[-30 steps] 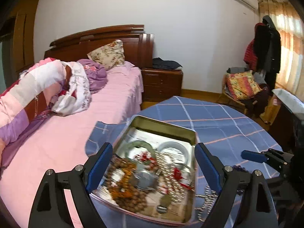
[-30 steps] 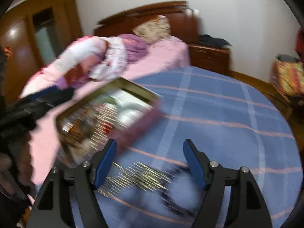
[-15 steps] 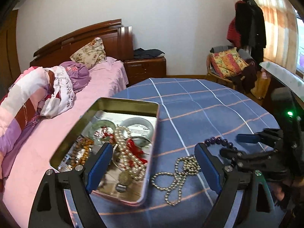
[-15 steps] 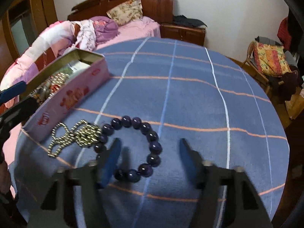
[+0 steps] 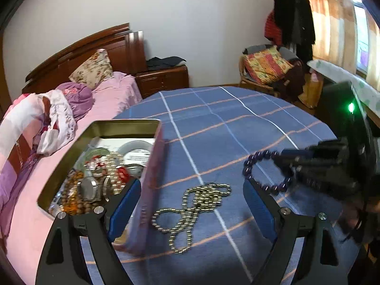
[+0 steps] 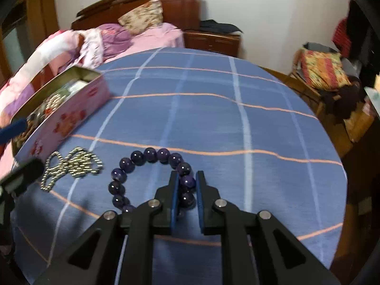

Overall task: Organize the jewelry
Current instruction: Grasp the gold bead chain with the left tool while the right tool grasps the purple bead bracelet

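Observation:
A pink tin box holding several beads and bangles stands at the table's left edge. A gold bead chain lies on the blue cloth beside it. My right gripper is shut on the right side of a purple bead bracelet; the bracelet also shows in the left wrist view. My left gripper is open and empty, its fingers astride the gold chain, the left finger over the tin's near corner.
The round table has a blue checked cloth. A bed with pink sheets lies to the left, a wooden nightstand behind, and a chair with cushions at the back right.
My right gripper has closed on the purple bracelet. My left gripper has swung right, from over the tin to over the gold chain.

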A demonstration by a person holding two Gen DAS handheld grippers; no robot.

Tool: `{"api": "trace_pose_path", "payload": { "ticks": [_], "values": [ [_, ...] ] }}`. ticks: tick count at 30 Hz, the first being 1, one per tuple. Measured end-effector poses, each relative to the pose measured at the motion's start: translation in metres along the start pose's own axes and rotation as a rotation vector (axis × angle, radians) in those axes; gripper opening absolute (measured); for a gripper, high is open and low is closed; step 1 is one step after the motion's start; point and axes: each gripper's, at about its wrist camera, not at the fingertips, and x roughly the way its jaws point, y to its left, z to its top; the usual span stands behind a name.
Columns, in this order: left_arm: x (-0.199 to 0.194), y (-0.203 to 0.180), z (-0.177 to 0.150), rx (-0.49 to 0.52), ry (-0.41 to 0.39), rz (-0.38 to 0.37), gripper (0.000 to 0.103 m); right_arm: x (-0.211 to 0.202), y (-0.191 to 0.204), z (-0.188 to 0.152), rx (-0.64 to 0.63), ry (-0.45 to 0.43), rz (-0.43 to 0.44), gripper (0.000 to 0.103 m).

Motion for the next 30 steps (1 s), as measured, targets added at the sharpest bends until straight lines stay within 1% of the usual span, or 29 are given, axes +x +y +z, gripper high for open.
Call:
{"api": "trace_pose_path", "payload": {
  "ticks": [4,5,6,9,10,13,14,15,16,17,18,19,21,24,27,30],
  "values": [
    [0.017,-0.012,0.0,0.039,0.057,-0.006,0.087,-0.002,-0.014,-0.002,0.03,-0.002,-0.006,0.016],
    [0.021,-0.014,0.0,0.044,0.075,-0.013,0.085,-0.003,-0.015,-0.002,0.033,-0.003,-0.002,0.016],
    [0.027,-0.015,0.0,0.046,0.098,-0.017,0.077,-0.004,-0.015,-0.003,0.036,-0.006,0.005,0.016],
    [0.042,-0.014,0.0,0.03,0.167,-0.043,0.066,-0.006,-0.01,-0.002,0.035,-0.024,0.025,0.016],
    [0.046,-0.015,0.001,0.029,0.183,-0.041,0.062,-0.007,-0.009,-0.002,0.035,-0.028,0.031,0.016],
    [0.056,-0.013,0.001,0.014,0.234,-0.049,0.06,-0.008,-0.005,-0.002,0.03,-0.041,0.054,0.016],
    [0.055,-0.014,0.002,0.018,0.23,-0.049,0.059,-0.009,-0.004,-0.002,0.026,-0.045,0.06,0.016],
    [0.056,-0.017,0.001,0.032,0.239,-0.059,0.059,-0.009,-0.003,-0.002,0.025,-0.049,0.067,0.016],
    [0.057,-0.022,0.001,0.063,0.241,-0.045,0.059,-0.01,-0.003,-0.003,0.025,-0.051,0.071,0.016],
    [0.057,-0.023,0.001,0.064,0.24,-0.057,0.047,-0.011,-0.002,-0.003,0.024,-0.056,0.075,0.016],
    [0.057,-0.024,0.002,0.05,0.244,-0.093,0.02,-0.011,-0.001,-0.003,0.023,-0.061,0.078,0.016],
    [0.056,-0.025,0.002,0.051,0.245,-0.105,0.01,-0.013,-0.001,-0.003,0.023,-0.066,0.08,0.016],
    [0.053,-0.03,0.001,0.076,0.235,-0.087,0.008,-0.018,0.0,-0.002,0.025,-0.086,0.087,0.016],
    [0.04,-0.029,0.002,0.06,0.196,-0.093,0.008,-0.027,0.002,0.002,0.026,-0.114,0.093,0.016],
    [0.014,-0.023,0.015,0.047,0.104,-0.073,0.008,-0.036,0.005,0.008,0.018,-0.137,0.099,0.016],
    [-0.001,-0.013,0.03,0.031,0.048,-0.063,0.008,-0.045,0.011,0.015,0.004,-0.163,0.109,0.016]
  ]
}}
